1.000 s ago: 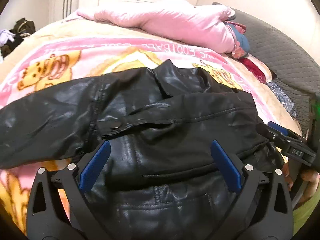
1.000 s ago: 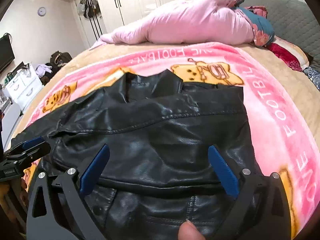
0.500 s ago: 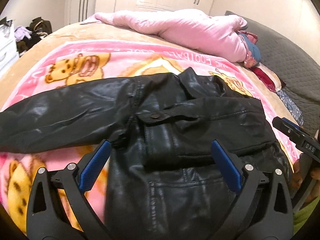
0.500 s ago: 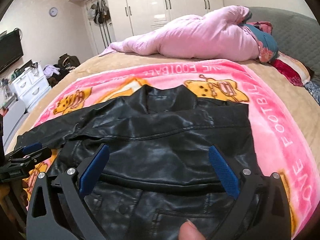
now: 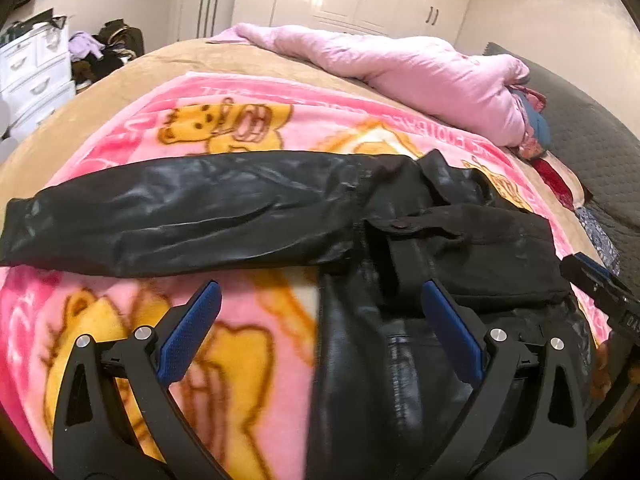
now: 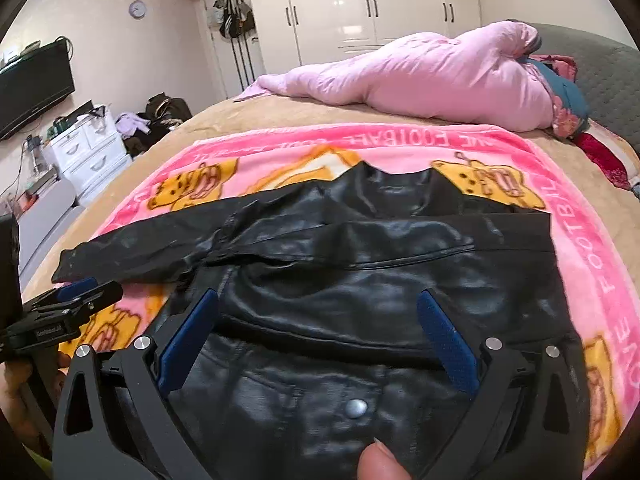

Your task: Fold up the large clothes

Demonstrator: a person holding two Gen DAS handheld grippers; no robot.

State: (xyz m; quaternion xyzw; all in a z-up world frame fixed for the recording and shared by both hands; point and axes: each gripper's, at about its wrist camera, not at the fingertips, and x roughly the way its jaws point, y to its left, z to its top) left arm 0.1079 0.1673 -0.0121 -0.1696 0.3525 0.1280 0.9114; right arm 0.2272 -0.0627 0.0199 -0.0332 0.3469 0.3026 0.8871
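Observation:
A black leather jacket (image 5: pixel 440 248) lies on a pink cartoon blanket (image 5: pixel 240 128) on the bed. Its left sleeve (image 5: pixel 180 216) stretches out flat to the left; the other sleeve is folded across the chest. My left gripper (image 5: pixel 320 312) is open and empty, above the jacket's left edge below the sleeve. My right gripper (image 6: pixel 318 320) is open and empty, over the jacket's (image 6: pixel 380 272) lower front. The left gripper also shows at the right wrist view's left edge (image 6: pixel 76 300); the right gripper shows at the left wrist view's right edge (image 5: pixel 600 284).
A bundled pink duvet (image 6: pixel 420 76) lies at the bed's far side, with coloured clothes (image 6: pixel 568 100) by a grey headboard (image 6: pixel 608 72). White drawers (image 6: pixel 88 148), a TV (image 6: pixel 32 84) and wardrobes (image 6: pixel 360 4) stand beyond the bed.
Both grippers pulled back and rose. The left gripper swung left, so the outstretched left sleeve now fills its view. Both stayed open.

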